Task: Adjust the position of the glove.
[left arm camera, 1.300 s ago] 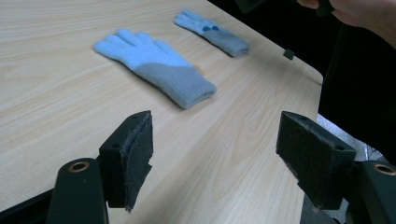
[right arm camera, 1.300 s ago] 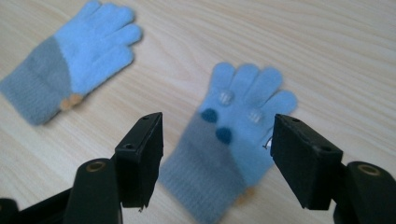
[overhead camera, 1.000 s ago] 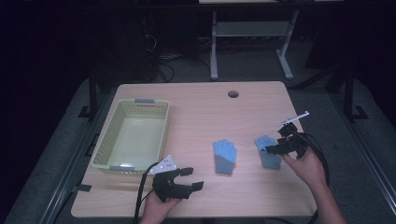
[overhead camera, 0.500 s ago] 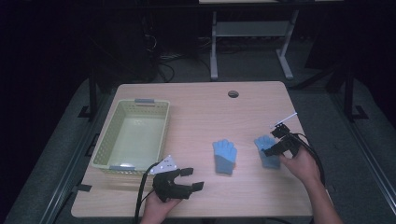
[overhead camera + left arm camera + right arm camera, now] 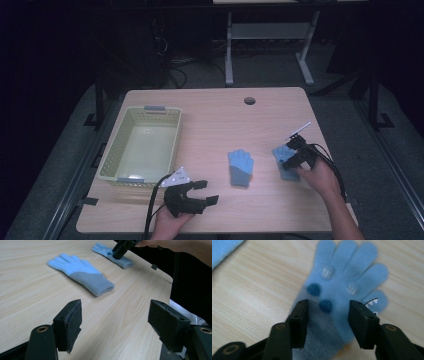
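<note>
Down near you, your left tongs (image 5: 200, 192) sit wide open over the bench (image 5: 210, 115), holding nothing. Farther off, your right tongs (image 5: 327, 315) have been closing around the far glove (image 5: 342, 285), not yet pinching it. Another glove (image 5: 240, 167) lies between them.

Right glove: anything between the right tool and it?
Nothing visible. The right tool is straight over the right glove, jaws astride its palm and just closing in, pads not clearly pressing yet. The other glove lies apart to the side, and the left tool sits open, well away.
</note>
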Available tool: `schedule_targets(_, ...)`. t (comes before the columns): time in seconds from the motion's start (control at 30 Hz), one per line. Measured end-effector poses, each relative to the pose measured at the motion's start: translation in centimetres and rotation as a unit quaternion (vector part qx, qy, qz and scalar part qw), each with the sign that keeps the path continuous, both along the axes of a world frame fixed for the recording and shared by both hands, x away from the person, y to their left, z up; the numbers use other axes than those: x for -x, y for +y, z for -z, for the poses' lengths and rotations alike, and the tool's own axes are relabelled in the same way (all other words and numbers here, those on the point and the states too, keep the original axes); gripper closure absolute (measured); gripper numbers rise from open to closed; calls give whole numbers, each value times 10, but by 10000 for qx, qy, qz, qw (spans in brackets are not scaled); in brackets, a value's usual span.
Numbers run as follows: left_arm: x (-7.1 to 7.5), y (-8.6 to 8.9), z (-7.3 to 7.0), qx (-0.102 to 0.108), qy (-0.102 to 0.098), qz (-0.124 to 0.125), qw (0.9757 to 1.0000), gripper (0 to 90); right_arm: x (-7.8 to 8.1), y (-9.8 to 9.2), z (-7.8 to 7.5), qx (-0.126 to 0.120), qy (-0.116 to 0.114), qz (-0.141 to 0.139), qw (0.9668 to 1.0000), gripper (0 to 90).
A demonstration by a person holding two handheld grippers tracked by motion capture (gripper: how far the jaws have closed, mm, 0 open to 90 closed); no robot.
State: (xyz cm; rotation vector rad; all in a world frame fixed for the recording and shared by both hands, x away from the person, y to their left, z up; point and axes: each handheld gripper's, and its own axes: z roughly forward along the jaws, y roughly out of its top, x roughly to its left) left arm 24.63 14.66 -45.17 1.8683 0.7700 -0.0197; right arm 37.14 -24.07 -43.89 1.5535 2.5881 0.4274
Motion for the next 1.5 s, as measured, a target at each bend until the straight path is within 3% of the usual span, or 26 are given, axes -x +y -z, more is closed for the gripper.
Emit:
schedule_targets(0.33, 1, -1, 1, -87, -7, 55, 9999, 269, 1, 3, 2, 87, -11, 18, 10000, 563)
schedule_targets(0.57, 2, -3, 2, -17, 43, 25, 10000, 269, 2, 5, 0, 100, 59, 27, 9999, 760)
schedule_targets(0.87, 3, -3, 2, -42, 31, 25, 10000, 269, 4, 1, -5, -46, 59, 147, 9999, 815)
schedule_targets(0.93, 3, -3, 2, -46, 21, 23, 10000, 269, 6, -4, -13, -231, -21, 242, 9994, 816)
schedule_targets(1.23, 3, -4, 2, -53, 19, 23, 10000, 269, 14, 5, -42, -284, -319, 88, 9990, 815)
schedule_targets(1.33, 3, -3, 2, -36, 38, 3, 10000, 269, 16, 19, -54, -365, -430, -105, 9984, 813)
schedule_targets(1.5, 3, -2, 2, -50, -4, 12, 10000, 269, 16, 34, -59, -394, -467, -293, 9977, 813)
